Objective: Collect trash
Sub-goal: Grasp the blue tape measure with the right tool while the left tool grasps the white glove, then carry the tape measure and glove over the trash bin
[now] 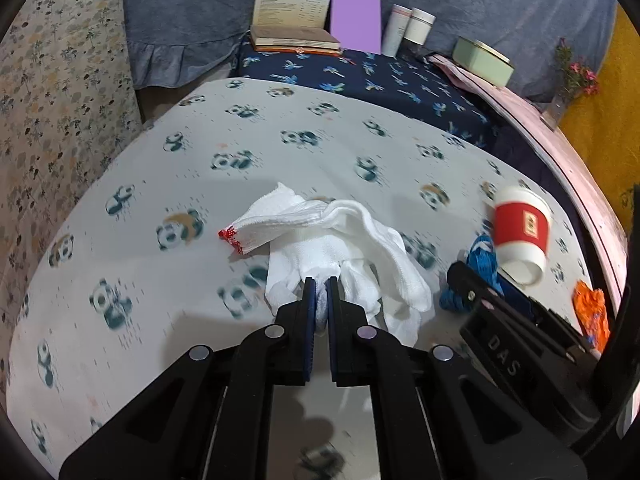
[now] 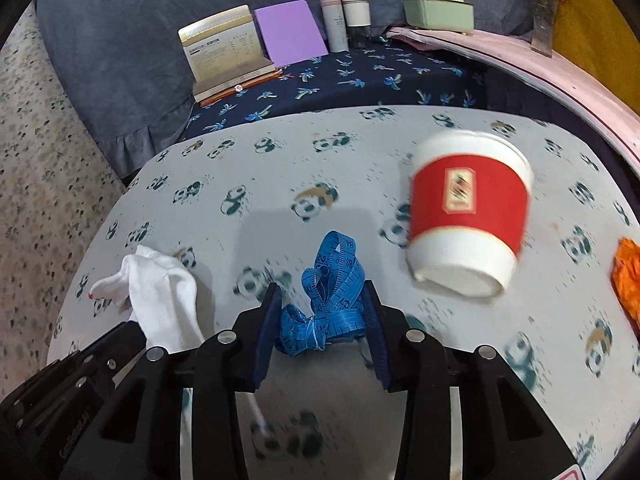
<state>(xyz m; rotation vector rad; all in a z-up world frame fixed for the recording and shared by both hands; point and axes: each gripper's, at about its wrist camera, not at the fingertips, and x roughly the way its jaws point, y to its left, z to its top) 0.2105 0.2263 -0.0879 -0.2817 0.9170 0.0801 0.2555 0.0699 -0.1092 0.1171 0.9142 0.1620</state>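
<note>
Left hand-held gripper (image 1: pixel 320 294): jaws pressed together, pinching the white cloth gloves (image 1: pixel 320 240) at the near end of the bundle. The gloves are bunched on the panda-print worktop (image 1: pixel 160 168), a red-stitched cuff pointing left.

Right hand-held gripper (image 2: pixel 322 308): jaws part-spread around a crumpled blue measuring tape (image 2: pixel 332 296). The tape sits between the pads and the right pad looks to be against it; I can't tell whether the left pad touches, so a firm grip isn't confirmed. In the left wrist view that gripper shows as a black body at lower right, tip at the tape.

Red-and-white paper cup (image 2: pixel 468 212) is up and to the right of the tape, tilted with its open mouth toward the camera, blurred. Can't tell if it rests on the worktop or is off it.

Orange crumpled wrapper (image 2: pixel 628 276) lies at the right edge of the worktop, well apart from both grippers.

Behind the worktop, on a navy palm-print cloth (image 2: pixel 360 80): stacked books (image 2: pixel 228 64), purple notebook (image 2: pixel 290 32), two white containers (image 2: pixel 346 16), a pale green box (image 2: pixel 438 14).
</note>
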